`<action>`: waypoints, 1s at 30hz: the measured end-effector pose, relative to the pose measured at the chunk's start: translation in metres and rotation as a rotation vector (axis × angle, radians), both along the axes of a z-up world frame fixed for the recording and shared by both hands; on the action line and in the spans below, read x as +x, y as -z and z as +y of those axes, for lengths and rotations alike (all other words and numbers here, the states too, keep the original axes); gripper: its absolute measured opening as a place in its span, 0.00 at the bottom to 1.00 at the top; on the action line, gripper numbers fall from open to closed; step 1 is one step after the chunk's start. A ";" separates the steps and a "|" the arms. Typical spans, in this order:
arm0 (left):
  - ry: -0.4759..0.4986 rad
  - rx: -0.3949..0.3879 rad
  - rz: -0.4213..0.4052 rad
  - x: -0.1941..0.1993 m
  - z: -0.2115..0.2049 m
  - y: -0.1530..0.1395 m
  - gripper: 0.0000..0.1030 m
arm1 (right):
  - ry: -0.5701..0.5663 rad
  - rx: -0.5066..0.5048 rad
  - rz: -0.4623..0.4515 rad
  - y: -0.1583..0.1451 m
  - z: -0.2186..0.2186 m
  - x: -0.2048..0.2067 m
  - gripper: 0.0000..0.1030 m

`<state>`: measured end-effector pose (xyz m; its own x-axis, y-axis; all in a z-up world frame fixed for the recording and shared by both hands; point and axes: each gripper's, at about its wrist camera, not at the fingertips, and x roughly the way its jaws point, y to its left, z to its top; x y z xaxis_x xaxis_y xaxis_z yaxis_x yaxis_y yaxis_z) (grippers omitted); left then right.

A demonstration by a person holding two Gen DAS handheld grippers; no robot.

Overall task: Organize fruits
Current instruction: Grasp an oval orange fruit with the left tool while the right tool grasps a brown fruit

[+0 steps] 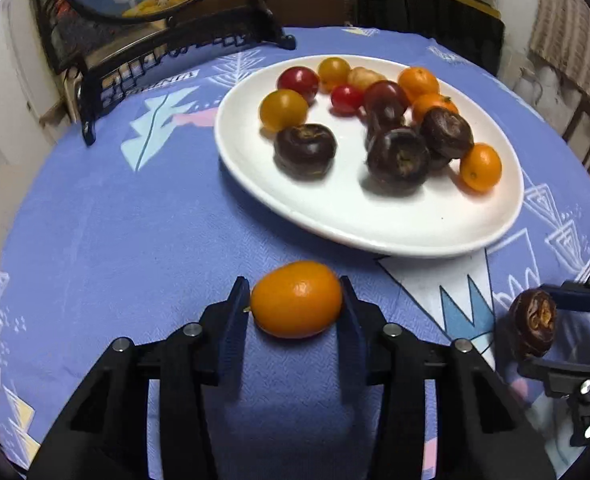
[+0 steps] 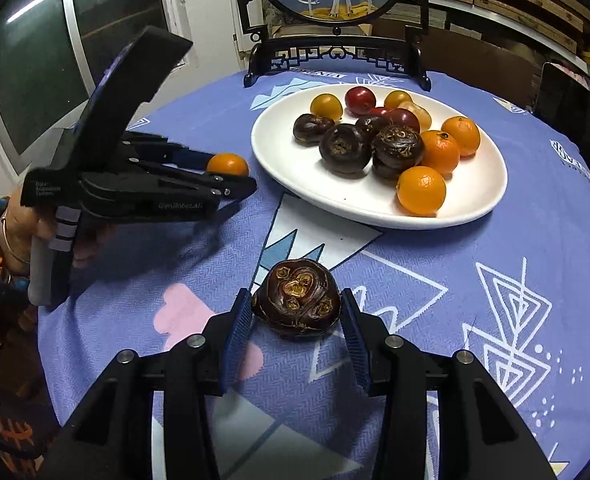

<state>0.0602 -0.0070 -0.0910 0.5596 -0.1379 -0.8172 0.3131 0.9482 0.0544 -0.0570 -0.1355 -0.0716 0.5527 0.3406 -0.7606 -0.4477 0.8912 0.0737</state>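
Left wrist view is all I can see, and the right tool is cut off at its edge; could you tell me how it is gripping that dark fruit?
Observer: The right tool has both blue pads against the sides of the water chestnut, whose scarred top faces the camera.
Operator: Thank you. How does my left tool look from there?
Observer: The left tool lies nearly level, with its kumquat just beside the white plate.
Operator: And what is holding it?
Observer: A hand with a thin bracelet at the wrist.
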 end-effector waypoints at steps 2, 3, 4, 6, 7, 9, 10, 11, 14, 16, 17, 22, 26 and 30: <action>-0.003 -0.004 -0.010 -0.005 0.004 -0.003 0.42 | -0.004 0.005 0.001 0.000 0.001 0.000 0.44; -0.004 -0.005 -0.015 -0.007 0.006 -0.004 0.42 | -0.005 0.006 -0.001 0.000 0.001 -0.001 0.44; -0.008 -0.004 -0.022 -0.010 0.008 -0.006 0.42 | -0.004 0.008 -0.003 0.000 0.001 -0.002 0.44; -0.007 0.000 -0.036 -0.016 0.010 -0.011 0.42 | -0.003 0.014 -0.007 -0.001 0.000 -0.002 0.44; -0.008 0.006 -0.050 -0.019 0.010 -0.014 0.42 | -0.004 0.016 -0.010 -0.001 0.001 -0.003 0.44; -0.011 0.036 -0.088 -0.027 0.006 -0.021 0.42 | -0.008 0.022 -0.011 -0.002 0.002 -0.006 0.44; -0.011 0.048 -0.102 -0.029 0.004 -0.024 0.42 | -0.008 0.023 -0.011 -0.003 0.002 -0.007 0.44; -0.010 0.059 -0.118 -0.031 0.002 -0.028 0.42 | -0.010 0.023 -0.013 -0.003 0.003 -0.009 0.44; -0.001 0.077 -0.161 -0.043 -0.007 -0.037 0.42 | -0.011 0.030 -0.021 -0.007 0.004 -0.013 0.44; 0.001 0.079 -0.173 -0.048 -0.012 -0.042 0.42 | -0.010 0.040 -0.030 -0.011 0.004 -0.016 0.44; 0.004 0.076 -0.178 -0.050 -0.014 -0.044 0.42 | -0.009 0.042 -0.036 -0.013 0.004 -0.017 0.44; 0.007 0.069 -0.196 -0.055 -0.022 -0.053 0.42 | -0.008 0.051 -0.048 -0.021 0.003 -0.020 0.44; 0.021 0.070 -0.205 -0.056 -0.028 -0.056 0.42 | -0.014 0.047 -0.045 -0.020 0.003 -0.020 0.44; 0.029 0.075 -0.201 -0.054 -0.032 -0.055 0.42 | -0.019 0.039 -0.033 -0.016 0.004 -0.017 0.44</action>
<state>0.0064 -0.0395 -0.0360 0.7088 -0.0989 -0.6984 0.3157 0.9299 0.1887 -0.0742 -0.1318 -0.0555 0.5704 0.3808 -0.7277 -0.4676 0.8790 0.0934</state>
